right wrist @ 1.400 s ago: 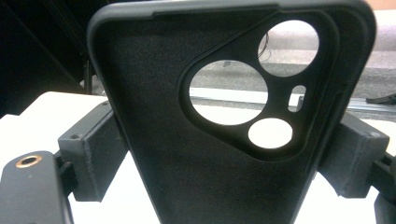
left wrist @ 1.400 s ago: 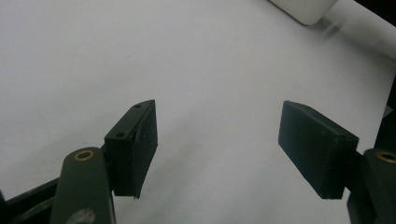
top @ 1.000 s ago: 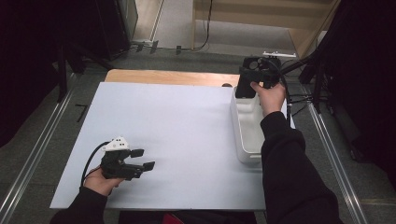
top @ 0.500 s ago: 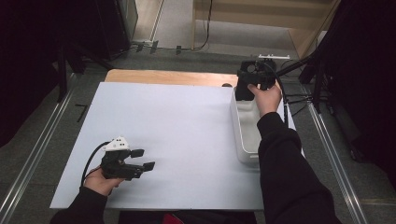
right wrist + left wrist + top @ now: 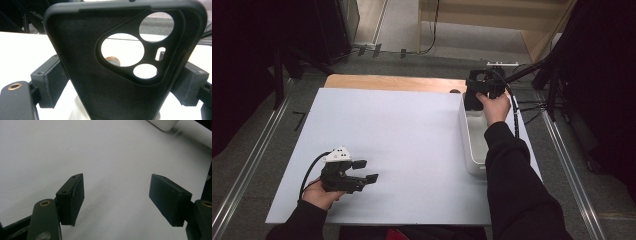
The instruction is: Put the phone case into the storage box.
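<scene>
Black phone case: light, bendy, soft-lined; we'd pinch its long edges
Right tool: clamped across the case's sides over the white bin
Left tool: half open, empty

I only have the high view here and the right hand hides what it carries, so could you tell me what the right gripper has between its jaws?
Observer: The right gripper is shut on a black phone case, seen from its inner side, with round camera cut-outs.
Operator: Thank you. Is the case lying flat in the jaws?
Observer: No, it stands upright between the two pads, its camera end up.
Operator: And is the left gripper carrying anything?
Observer: No, the left gripper is open, with bare white table between its jaws.
</scene>
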